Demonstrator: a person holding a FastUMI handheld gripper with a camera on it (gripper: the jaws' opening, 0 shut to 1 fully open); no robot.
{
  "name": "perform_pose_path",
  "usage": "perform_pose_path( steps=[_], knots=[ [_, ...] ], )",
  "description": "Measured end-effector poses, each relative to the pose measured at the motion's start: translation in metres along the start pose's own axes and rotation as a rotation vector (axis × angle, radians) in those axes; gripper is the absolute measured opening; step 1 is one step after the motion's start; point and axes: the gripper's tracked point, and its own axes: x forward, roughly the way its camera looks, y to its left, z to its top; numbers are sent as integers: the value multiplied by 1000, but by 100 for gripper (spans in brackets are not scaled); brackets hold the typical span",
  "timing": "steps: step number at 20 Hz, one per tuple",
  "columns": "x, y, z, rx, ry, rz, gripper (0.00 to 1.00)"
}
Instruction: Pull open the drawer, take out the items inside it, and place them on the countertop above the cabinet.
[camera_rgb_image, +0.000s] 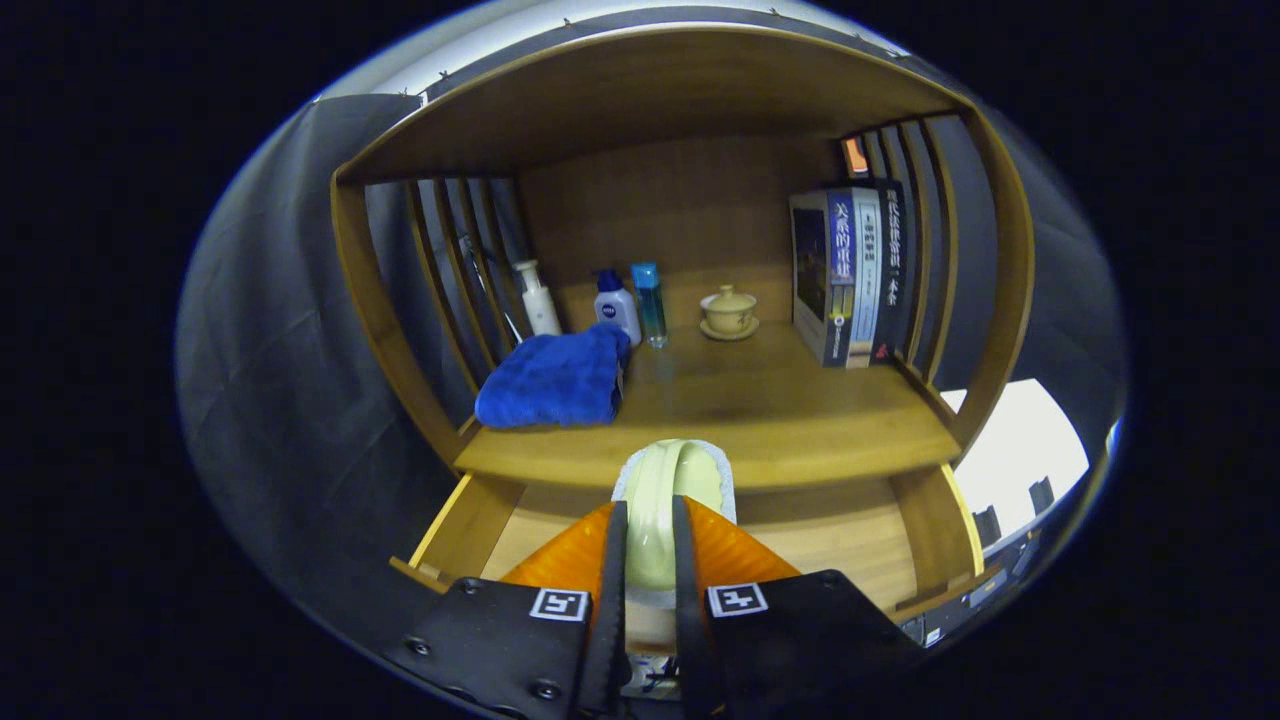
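- 2 orange fingers (575, 560) of the gripper (648, 545) stand close together, pinching a pale green item (668, 490) with a whitish rim; both fingers press on its sides, and I cannot tell exactly what the item is.
- Below and around the fingers lies the open drawer (830, 540), its wooden bottom showing on both sides of the gripper and its side walls reaching out to the left and right.
- Just ahead of the fingertips the top of the held item sits level with the front edge of the countertop (760, 420).
- Ahead and to the left, a folded blue towel (555, 382) lies on the countertop.
- Beyond the towel stand 3 bottles: a white pump bottle (538, 298), a white bottle with a blue cap (616, 306) and a clear blue bottle (650, 303) just beside it.
- Straight beyond the fingers, near the back wall, a small lidded cup on a saucer (728, 312) rests.
- Ahead and to the right, several books (850, 275) stand upright against the slatted side.
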Motion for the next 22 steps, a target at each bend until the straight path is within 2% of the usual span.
perform_pose_path(
  steps=[6,13,22],
  knots=[
    [46,-7,43,-27,-64,-16,30],
    [89,-28,47,51,-109,-65,30],
    [107,-36,41,-6,-84,-106,31]
  ],
)
